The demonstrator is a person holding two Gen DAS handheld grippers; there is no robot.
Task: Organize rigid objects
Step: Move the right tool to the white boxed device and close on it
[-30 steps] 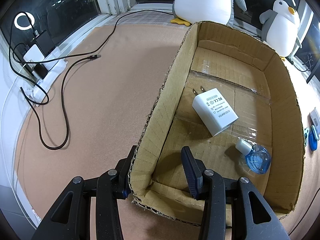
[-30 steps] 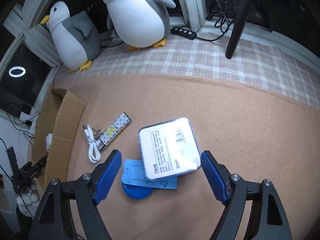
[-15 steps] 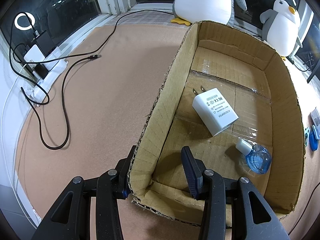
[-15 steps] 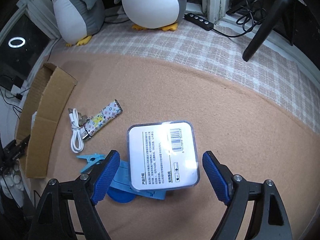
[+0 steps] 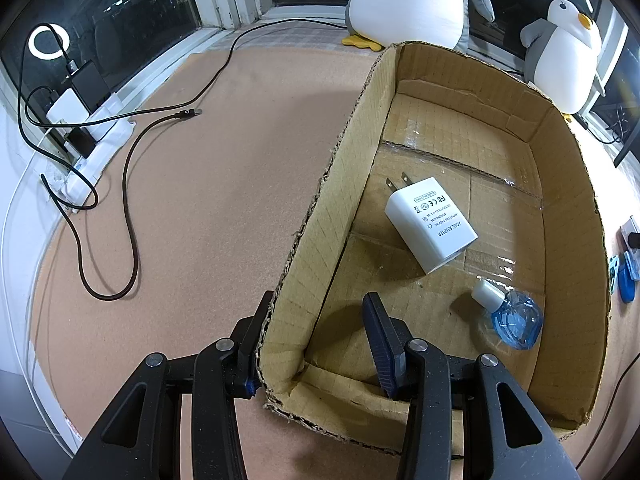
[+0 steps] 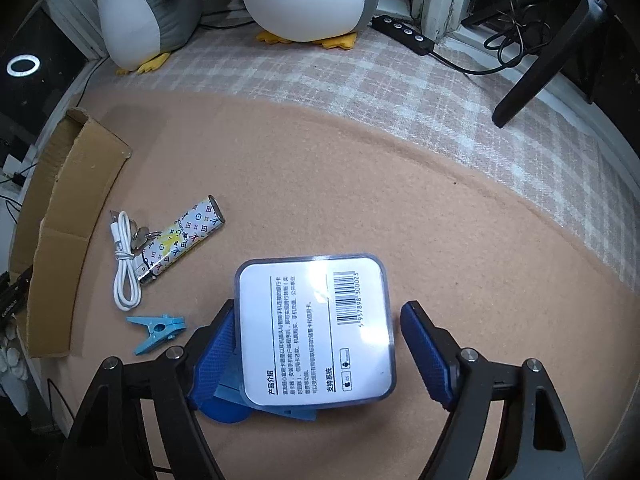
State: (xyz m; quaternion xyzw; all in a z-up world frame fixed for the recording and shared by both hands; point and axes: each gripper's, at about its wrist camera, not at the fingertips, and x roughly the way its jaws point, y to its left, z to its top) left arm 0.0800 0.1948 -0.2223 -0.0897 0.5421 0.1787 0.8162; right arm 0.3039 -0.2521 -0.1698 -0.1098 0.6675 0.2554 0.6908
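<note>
Closing right gripper (image 6: 316,344) around plastic case (image 6: 316,332), risking dragging blue card (image 6: 276,400) beneath; left gripper (image 5: 316,344) clenching box (image 5: 304,264) wall.

At your left, the open corrugated cardboard box (image 5: 560,200) is plain tan, and in it lie a white block-shaped plug adapter (image 5: 432,226) with grey print and a clear blue plastic bottle (image 5: 516,320) with a white cap. Beyond it at twelve o'clock sits a white-bellied grey plush penguin (image 5: 408,0) with yellow feet. At your right, the square clear-rimmed case (image 6: 316,332) shows a white label with black text and barcode. At ten o'clock lie a white, multicolour-monogrammed rectangular lighter (image 6: 182,238), a coiled white cable (image 6: 124,260) and a light blue plastic clothespin (image 6: 158,330). The felt mat (image 6: 360,200) is salmon-tan.
</note>
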